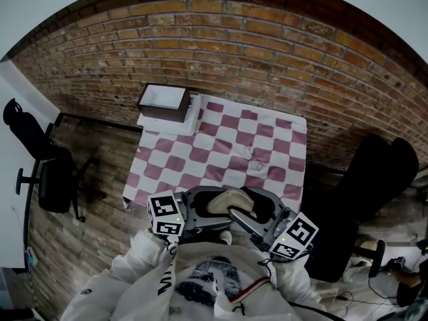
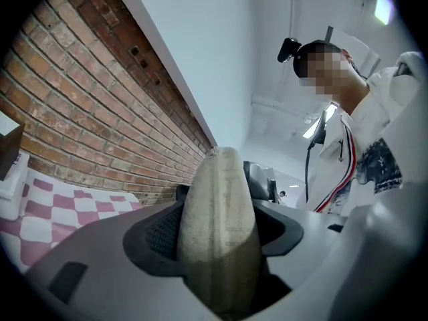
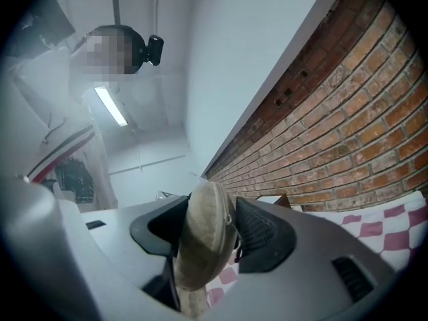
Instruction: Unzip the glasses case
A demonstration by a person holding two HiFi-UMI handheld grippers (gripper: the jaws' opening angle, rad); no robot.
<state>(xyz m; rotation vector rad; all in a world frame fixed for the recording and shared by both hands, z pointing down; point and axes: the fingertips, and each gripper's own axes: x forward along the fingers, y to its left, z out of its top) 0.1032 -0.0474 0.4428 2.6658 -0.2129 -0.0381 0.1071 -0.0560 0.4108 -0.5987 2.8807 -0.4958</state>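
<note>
Both grippers are held level and close to the person's chest, jaws pointing toward each other, with the glasses case point(image 1: 231, 201) bridging the gap between them.

Left gripper point(image 2: 217, 229): jaws closed on one end of the beige case. The case stands edge-on between the ribbed pads point(image 2: 162, 231) and fills the gap.

Right gripper point(image 3: 208, 229): jaws partly apart, clamped on the opposite end of the case. The seam side with a small metal ring point(image 3: 229, 219) lies against the pad on that view's right.

Beyond the jaws of both grippers is a table under a pink-and-white checked cloth point(image 1: 221, 146), below and ahead of the case. A pair of glasses point(image 1: 253, 156) lies on the cloth well ahead of the right gripper. A brown box point(image 1: 164, 103) sits at the far corner ahead of the left gripper. A brick wall point(image 1: 267, 45) stands behind the table.
</note>
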